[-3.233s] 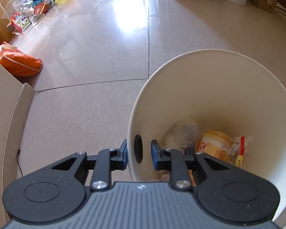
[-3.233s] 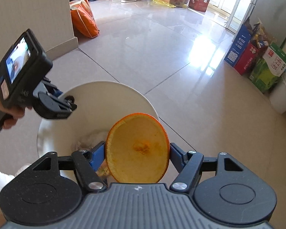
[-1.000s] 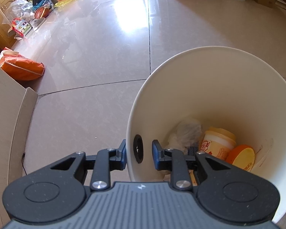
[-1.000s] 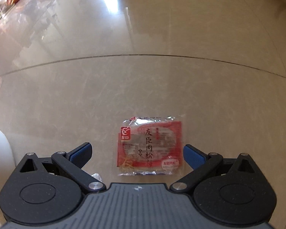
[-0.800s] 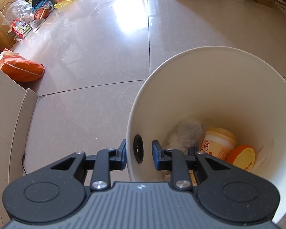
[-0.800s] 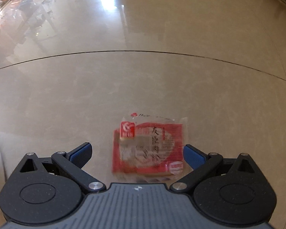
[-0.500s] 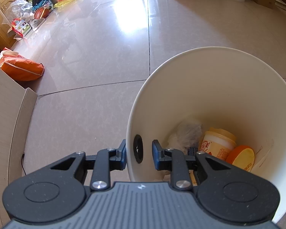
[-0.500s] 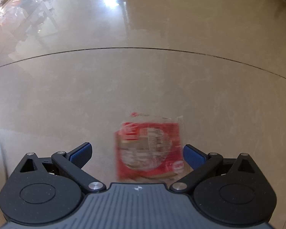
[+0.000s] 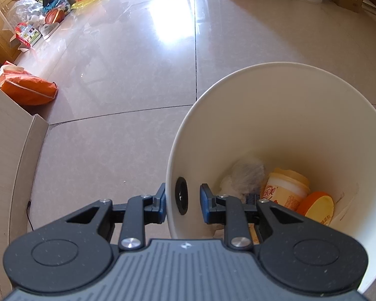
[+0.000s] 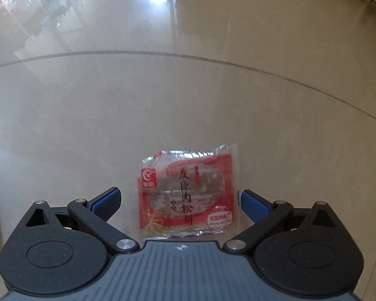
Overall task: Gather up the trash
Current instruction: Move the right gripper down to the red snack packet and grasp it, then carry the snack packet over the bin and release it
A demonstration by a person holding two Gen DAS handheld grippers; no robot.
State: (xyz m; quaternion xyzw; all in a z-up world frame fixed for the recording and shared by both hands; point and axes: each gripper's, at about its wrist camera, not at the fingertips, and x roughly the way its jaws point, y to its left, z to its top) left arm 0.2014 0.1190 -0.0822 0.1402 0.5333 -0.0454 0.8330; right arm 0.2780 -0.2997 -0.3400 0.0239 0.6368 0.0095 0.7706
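The right gripper (image 10: 179, 200) held a half orange peel over the white bin (image 9: 275, 80) a few seconds ago. Now the orange peel (image 9: 315, 208) lies inside the bin at about 4 o'clock, beside the yellow cup (image 9: 285, 188). It covers the clear wrapper that showed there before. The right gripper's jaws now stand wide and empty above the floor, with a red snack packet (image 10: 188, 193) lying between them. In the last second the packet has turned a little, clockwise.
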